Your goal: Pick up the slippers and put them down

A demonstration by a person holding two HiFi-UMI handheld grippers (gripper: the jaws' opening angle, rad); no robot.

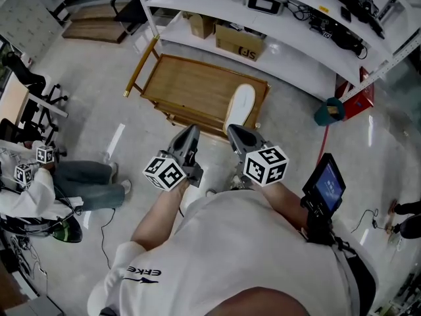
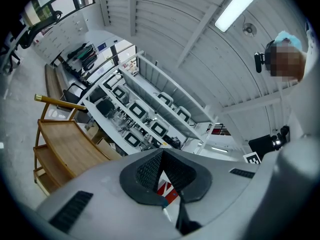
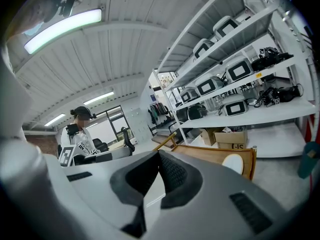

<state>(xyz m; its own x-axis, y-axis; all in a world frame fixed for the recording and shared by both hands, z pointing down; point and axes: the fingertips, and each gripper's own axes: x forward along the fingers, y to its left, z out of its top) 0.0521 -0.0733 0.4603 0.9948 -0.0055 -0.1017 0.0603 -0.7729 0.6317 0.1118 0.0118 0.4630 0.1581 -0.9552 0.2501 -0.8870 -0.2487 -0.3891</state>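
Observation:
One white slipper (image 1: 239, 106) lies on the right end of the low wooden cart's (image 1: 191, 87) top shelf; it also shows as a pale oval (image 3: 233, 163) in the right gripper view. My left gripper (image 1: 190, 130) hangs in front of the cart's near edge, shut and holding nothing. My right gripper (image 1: 232, 130) points at the slipper's near end, just short of it, its jaws together with nothing between them. The left gripper view shows closed pads (image 2: 161, 153) and the cart (image 2: 65, 149) off to the left, with no slipper. I see no second slipper.
White shelving (image 1: 283, 25) with cardboard boxes (image 1: 239, 41) and devices runs behind the cart. A seated person (image 1: 85, 180) is on the floor side at left. A teal object (image 1: 327, 110) and a red stand are at right. Another person (image 3: 80, 129) stands by desks.

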